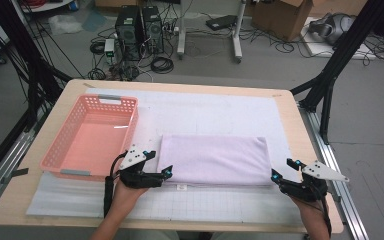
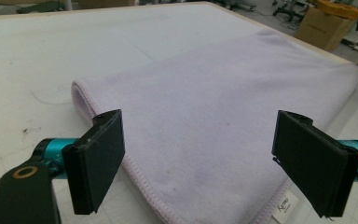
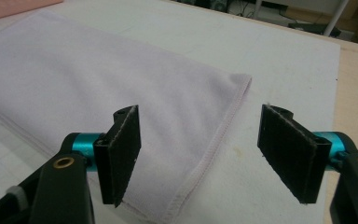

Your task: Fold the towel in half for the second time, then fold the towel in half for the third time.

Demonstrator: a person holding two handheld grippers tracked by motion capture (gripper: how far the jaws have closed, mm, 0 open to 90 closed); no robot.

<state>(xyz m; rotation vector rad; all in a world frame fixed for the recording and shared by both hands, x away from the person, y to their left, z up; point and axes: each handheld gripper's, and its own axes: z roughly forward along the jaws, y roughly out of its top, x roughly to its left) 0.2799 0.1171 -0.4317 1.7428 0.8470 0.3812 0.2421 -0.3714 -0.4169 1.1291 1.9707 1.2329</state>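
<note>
**Towel folded, both grippers let go**

The big table [image 1: 300, 130] has a white mat [image 1: 205, 112] on it. A pink basket [image 1: 67, 145] sits at the left. Next to it, on the near half of the mat, lies the folded purple towel [image 1: 215, 160] — flat and neat. The left gripper [image 1: 161, 175] waits at the towel's near left corner, jaws wide apart, holding nothing. The right gripper [image 1: 282, 170] waits at the near right corner, also open and empty. I think the next job is another fold — each must pinch its corner again.
</note>
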